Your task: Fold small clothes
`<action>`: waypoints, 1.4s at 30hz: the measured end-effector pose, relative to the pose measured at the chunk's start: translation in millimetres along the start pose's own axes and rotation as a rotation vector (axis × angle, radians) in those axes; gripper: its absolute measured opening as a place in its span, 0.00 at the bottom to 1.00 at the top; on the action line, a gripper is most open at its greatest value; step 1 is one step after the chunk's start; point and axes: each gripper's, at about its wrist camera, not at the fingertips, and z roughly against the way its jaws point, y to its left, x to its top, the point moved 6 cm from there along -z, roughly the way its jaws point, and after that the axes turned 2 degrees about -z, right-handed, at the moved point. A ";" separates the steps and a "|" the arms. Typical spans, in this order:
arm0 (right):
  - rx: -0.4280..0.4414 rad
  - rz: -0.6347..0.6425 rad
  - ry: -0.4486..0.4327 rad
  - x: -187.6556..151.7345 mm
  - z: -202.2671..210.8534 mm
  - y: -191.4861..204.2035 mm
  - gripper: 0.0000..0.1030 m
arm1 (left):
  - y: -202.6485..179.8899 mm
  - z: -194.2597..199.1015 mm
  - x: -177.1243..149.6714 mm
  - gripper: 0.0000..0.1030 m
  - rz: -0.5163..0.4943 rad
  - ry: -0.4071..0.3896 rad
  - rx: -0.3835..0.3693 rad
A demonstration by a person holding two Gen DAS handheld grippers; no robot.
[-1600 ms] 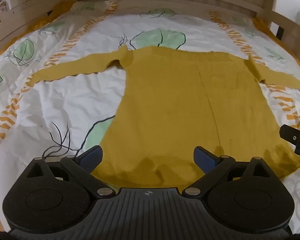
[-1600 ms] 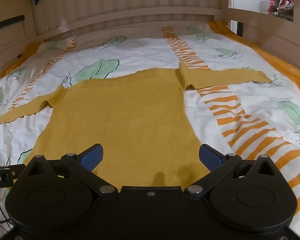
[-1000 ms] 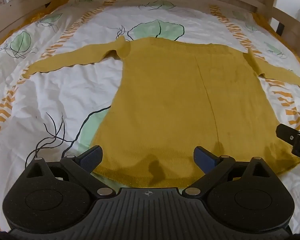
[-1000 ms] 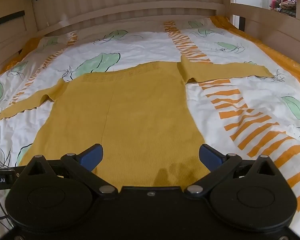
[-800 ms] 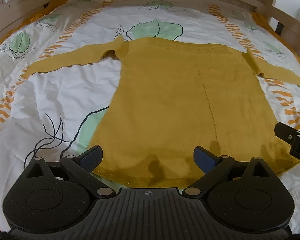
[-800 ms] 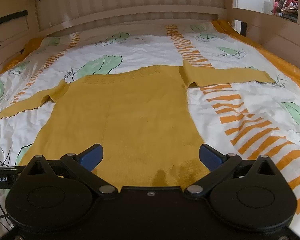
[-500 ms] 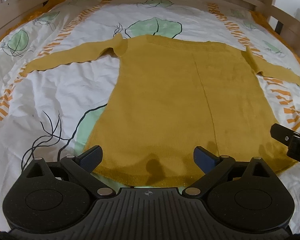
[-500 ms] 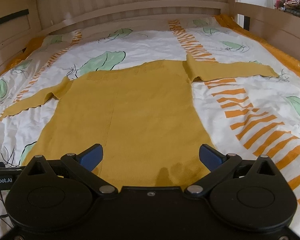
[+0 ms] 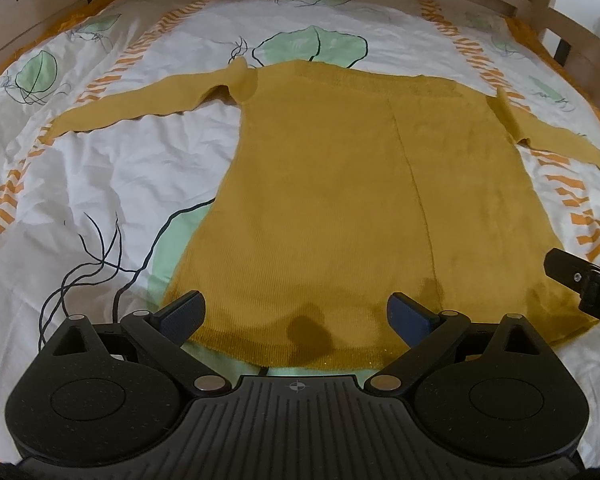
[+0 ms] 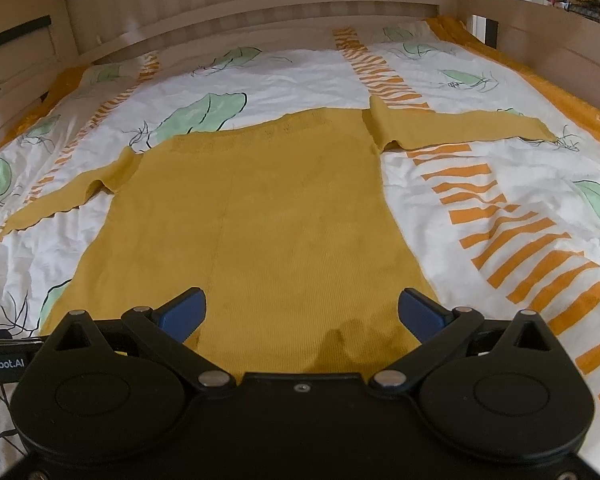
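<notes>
A mustard-yellow knit sweater point(image 9: 352, 184) lies flat on the bed with both sleeves spread out sideways, its hem nearest to me; it also shows in the right wrist view point(image 10: 268, 224). My left gripper point(image 9: 296, 314) is open and empty, just above the hem's left half. My right gripper point(image 10: 302, 312) is open and empty above the hem's right half. The right gripper's finger shows at the right edge of the left wrist view point(image 9: 580, 280).
The sweater rests on a white bedsheet point(image 9: 112, 184) printed with green leaves and orange stripes. A wooden bed frame point(image 10: 260, 12) rises behind and along both sides. Bare sheet lies to the left and right of the sweater.
Both grippers have moved slightly forward over the hem, so the sweater sits a little nearer and lower in view. The jaws stayed open and the sweater has not moved.
</notes>
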 end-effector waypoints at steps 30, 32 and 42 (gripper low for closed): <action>-0.026 -0.034 0.064 -5.8 -2.8 -16.5 1.00 | -14.2 -0.4 -5.7 0.96 -0.040 0.059 -0.023; -0.026 -0.034 0.065 -6.9 -2.0 -16.3 1.00 | -15.0 0.4 -6.2 0.96 -0.040 0.058 -0.023; -0.020 -0.030 0.067 -10.0 0.2 -15.9 1.00 | -16.5 4.3 -9.0 0.96 -0.036 0.053 -0.023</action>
